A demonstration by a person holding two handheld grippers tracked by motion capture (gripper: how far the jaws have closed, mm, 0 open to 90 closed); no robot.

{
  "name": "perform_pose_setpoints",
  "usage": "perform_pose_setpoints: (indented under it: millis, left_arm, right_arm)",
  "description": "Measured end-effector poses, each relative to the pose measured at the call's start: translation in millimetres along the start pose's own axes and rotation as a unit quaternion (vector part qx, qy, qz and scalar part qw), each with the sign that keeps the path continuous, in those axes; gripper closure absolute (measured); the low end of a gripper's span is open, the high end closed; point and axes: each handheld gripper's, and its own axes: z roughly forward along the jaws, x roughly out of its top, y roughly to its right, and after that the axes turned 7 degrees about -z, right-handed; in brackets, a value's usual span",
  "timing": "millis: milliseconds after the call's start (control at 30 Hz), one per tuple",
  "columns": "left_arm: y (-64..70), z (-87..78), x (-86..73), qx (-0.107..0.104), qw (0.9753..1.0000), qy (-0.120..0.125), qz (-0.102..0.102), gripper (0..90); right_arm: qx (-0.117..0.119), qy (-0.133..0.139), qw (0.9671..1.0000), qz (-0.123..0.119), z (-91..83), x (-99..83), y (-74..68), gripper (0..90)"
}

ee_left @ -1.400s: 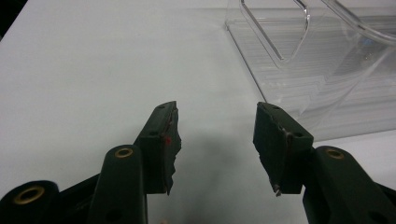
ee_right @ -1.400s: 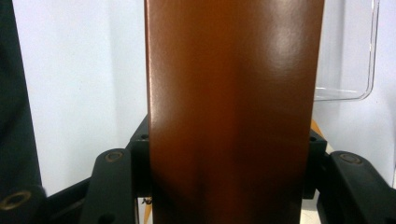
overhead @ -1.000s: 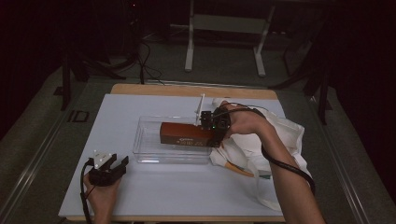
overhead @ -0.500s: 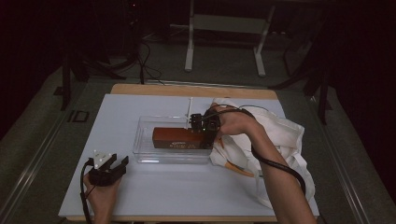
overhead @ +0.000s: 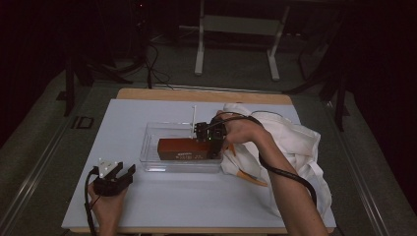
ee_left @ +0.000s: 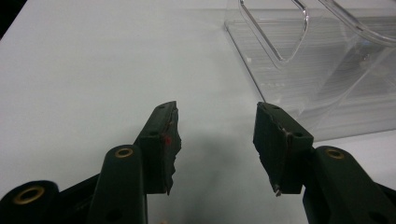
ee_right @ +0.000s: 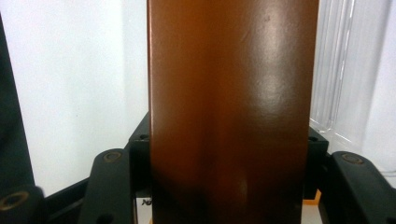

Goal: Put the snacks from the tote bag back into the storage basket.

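Note:
A long brown box [overhead: 186, 148] lies inside a clear plastic bin [overhead: 152, 147] at the middle of the white table. My right gripper [overhead: 212, 142] is shut on the box's right end, down in the bin. In the right gripper view the brown box [ee_right: 231, 107] runs straight up between the jaws, which press on both its sides. My left gripper [overhead: 117, 176] rests on the table at the front left, held by a hand, open and holding nothing. In the left gripper view its fingertips [ee_left: 164, 135] stand wide apart, and the bin's clear wall [ee_left: 322, 70] is ahead to the right.
A crumpled white cloth bag [overhead: 295, 147] with an orange strip lies right of the bin under the right forearm. A thin white stick [overhead: 194, 115] stands behind the bin. The table's wooden far edge [overhead: 196, 93] shows at the back.
My right gripper has carried the brown box leftward and down into the bin. The left gripper has stayed where it was.

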Motion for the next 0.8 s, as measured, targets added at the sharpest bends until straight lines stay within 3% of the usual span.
perform_pose_setpoints:
  millis: [800]
  left_arm:
    - [0.0,0.0,0.0,-0.001,1.0,-0.001,0.0,50.7]
  right_arm:
    - [0.007,0.007,0.9999,0.005,8.8,9.6,3.2,39.8]
